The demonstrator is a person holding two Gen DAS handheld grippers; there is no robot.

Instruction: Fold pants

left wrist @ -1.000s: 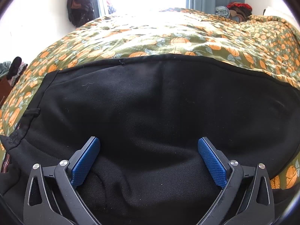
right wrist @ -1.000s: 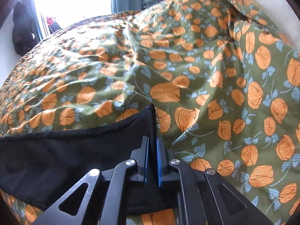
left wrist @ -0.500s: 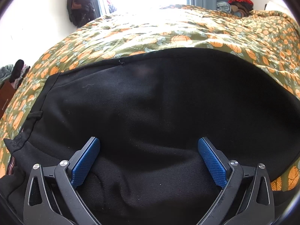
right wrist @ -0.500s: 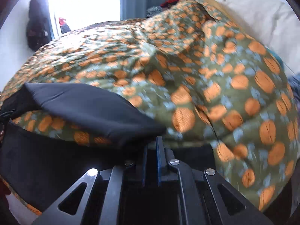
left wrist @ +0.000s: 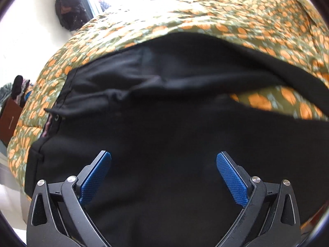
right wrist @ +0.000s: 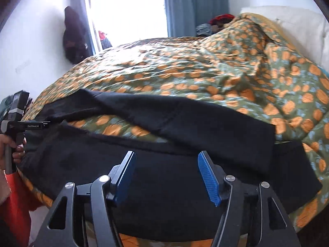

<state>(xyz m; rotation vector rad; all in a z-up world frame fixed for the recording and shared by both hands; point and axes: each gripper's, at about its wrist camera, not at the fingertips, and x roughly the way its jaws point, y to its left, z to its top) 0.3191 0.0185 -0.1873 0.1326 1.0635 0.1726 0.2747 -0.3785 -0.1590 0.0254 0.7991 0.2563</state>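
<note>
Orange-flowered green bedspread [right wrist: 226,76] under black pants [right wrist: 185,164]; bright window [right wrist: 127,10] beyond.

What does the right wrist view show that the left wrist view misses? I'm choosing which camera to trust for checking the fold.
Only the right wrist view shows the pant leg's free end, the white pillow, and a hand holding the other tool. Only the left wrist view shows the waistband and a brown box. Both show the black pants, the floral bedspread, the window and open jaws, the right gripper having just been opening, with nothing clamped.
</note>
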